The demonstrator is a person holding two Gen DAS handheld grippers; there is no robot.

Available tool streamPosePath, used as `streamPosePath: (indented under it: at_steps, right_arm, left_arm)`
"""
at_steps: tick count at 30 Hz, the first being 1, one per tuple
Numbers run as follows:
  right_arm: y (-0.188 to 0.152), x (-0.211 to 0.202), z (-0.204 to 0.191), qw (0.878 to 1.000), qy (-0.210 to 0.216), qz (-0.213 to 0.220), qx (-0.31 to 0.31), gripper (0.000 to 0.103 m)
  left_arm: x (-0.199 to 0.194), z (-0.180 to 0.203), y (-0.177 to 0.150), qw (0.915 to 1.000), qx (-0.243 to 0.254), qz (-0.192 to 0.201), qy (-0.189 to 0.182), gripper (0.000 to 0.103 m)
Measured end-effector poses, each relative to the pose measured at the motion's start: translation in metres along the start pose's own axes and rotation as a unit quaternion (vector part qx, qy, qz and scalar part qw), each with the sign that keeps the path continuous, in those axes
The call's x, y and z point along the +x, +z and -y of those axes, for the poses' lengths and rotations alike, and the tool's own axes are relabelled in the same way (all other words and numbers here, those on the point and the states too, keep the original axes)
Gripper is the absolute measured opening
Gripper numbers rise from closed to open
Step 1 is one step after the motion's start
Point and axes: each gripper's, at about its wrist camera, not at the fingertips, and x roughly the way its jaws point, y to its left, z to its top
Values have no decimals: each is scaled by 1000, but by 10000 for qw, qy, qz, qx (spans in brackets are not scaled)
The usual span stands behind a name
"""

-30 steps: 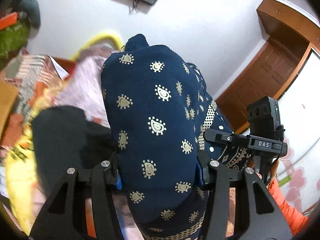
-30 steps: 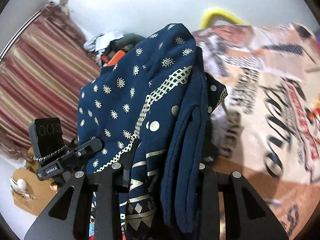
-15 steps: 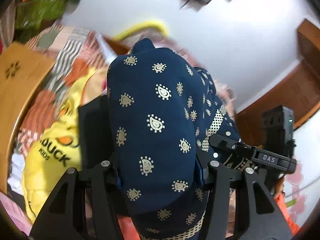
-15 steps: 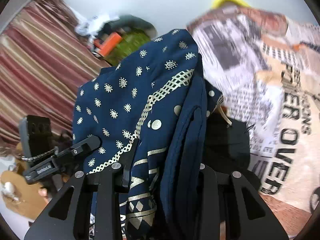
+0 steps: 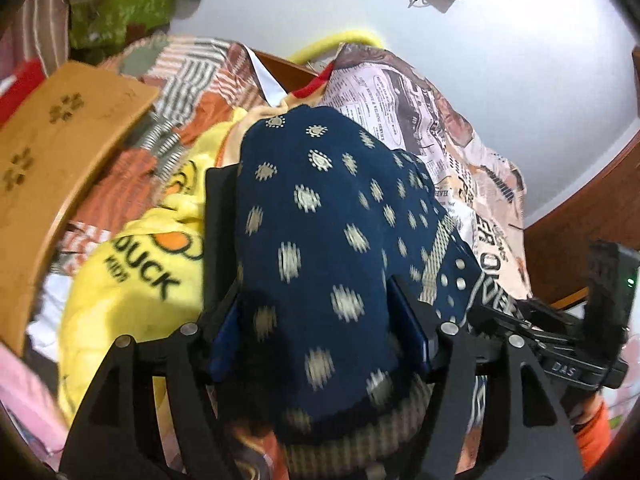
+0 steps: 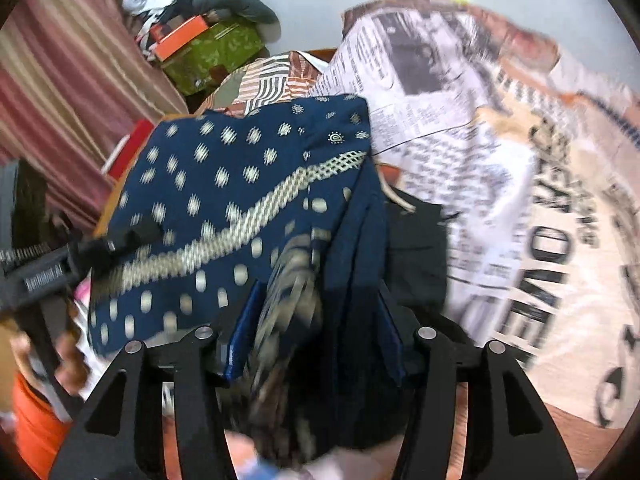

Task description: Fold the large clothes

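A navy blue garment with gold motifs (image 5: 320, 216) is folded into a thick bundle and hangs low over a black garment (image 5: 218, 208) on the bed. My left gripper (image 5: 320, 320) has its jaws opening. The bundle lies loose between its blue pads (image 5: 414, 336), blurred as it slips. In the right wrist view the same navy garment (image 6: 240, 184) runs between the pads of my right gripper (image 6: 316, 320), whose jaws are also opening around a bunched edge. Each gripper shows in the other's view: the right gripper (image 5: 560, 360) at lower right, the left gripper (image 6: 40, 272) at left.
A newspaper-print bedsheet (image 6: 500, 160) covers the bed to the right. A yellow duck-print cloth (image 5: 132, 280) lies left of the black garment. A wooden board (image 5: 48, 152) and a striped curtain (image 6: 60, 80) stand on the left. Orange sleeves (image 6: 36, 420) show behind the grippers.
Both grippers came down toward the bed with the navy garment. Their jaws have widened and the cloth now sits loose and blurred between them, over the black garment.
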Motion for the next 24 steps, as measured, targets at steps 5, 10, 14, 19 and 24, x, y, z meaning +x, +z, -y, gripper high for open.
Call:
streamPosePath:
  at_steps: [5,10,14,19,24]
  right_arm:
    - [-22,-37,-1,9986,-393,237,-280,50]
    - [-27,-80,-16,9961,-349,750,-316,50]
    - [-36,-131,-36,9906,-193,1302,-358,50]
    - [-53,-207,-66,9752,159,2163,-431,50]
    - [-82,-274,-92,9514,468,2989,-571,50]
  left_arm:
    - [-34,16,-26,9987,307,173,363,68]
    - [-77,40,-48,9952,619,402,647,68]
    - [-130,65,-61,9911,785,899,582,68]
    - [-214,102,-79,9778,1011,1800,357,68]
    - [-291,138,-112,9532,1316,2715,175,68]
